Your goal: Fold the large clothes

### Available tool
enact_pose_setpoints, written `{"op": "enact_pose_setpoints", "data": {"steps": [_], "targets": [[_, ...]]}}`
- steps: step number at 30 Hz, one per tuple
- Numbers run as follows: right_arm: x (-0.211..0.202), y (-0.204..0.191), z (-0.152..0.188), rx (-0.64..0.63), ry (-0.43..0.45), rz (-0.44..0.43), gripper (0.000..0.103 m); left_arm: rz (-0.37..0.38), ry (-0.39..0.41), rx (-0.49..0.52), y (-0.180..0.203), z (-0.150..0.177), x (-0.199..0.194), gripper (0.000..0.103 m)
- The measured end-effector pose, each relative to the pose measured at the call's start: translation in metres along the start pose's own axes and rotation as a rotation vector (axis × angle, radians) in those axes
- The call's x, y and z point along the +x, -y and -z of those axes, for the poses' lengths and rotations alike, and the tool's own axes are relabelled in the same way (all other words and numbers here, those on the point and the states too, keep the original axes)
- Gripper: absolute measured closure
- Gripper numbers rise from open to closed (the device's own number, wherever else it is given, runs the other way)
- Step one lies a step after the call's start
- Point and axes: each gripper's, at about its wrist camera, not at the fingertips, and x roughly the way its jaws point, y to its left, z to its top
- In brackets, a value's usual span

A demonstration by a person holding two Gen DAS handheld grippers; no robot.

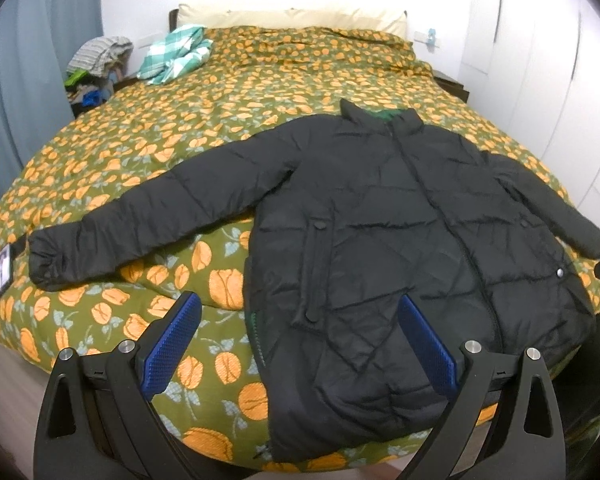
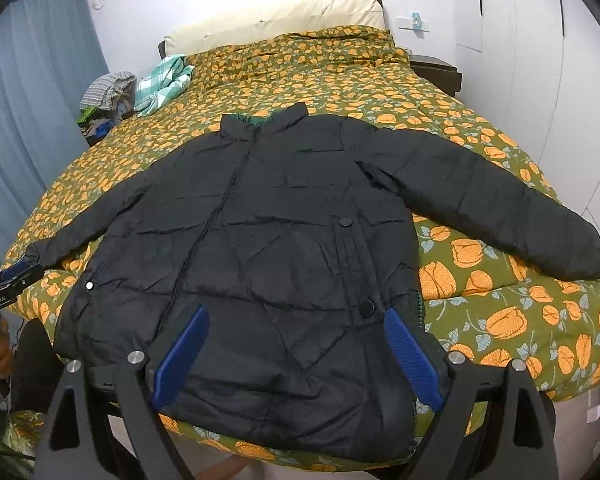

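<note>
Left wrist view gives me a black quilted puffer jacket (image 1: 400,248) spread flat, sleeves out, on the near end of the orange-flowered green quilt (image 1: 148,148). My left gripper (image 1: 300,344) and right gripper (image 2: 296,352) hover agape, ribbed blue pads (image 1: 172,344) empty.

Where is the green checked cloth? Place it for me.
The green checked cloth lies at the far left corner of the bed, below the cream pillows and beside the clothes pile.
</note>
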Motion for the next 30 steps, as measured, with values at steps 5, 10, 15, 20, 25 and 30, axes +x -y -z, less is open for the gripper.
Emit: {"op": "enact_pose_setpoints", "data": {"steps": [5,10,15,20,25,30], "targets": [[0.001,-0.002,0.001,-0.008,0.014,0.029,0.012,-0.012,0.001,0.013,0.001,0.0,0.002,0.004],[0.006,0.013,0.0,-0.014,0.037,0.148,0.012,-0.009,-0.004,0.011,0.002,0.001,0.003,0.004],[0.006,0.083,0.007,0.218,0.041,0.179,0.012,-0.011,-0.011,0.015,0.006,-0.001,0.004,0.004],[-0.003,0.191,0.008,0.514,0.14,0.197,0.012,-0.017,-0.015,0.047,0.014,-0.007,0.004,0.004],[0.02,0.311,0.013,0.825,0.172,0.262,0.012,-0.038,-0.001,0.062,0.022,-0.013,0.002,0.004],[0.057,0.39,0.038,1.183,0.188,0.193,0.012,-0.044,-0.01,0.047,0.023,-0.017,0.001,0.004]]}}
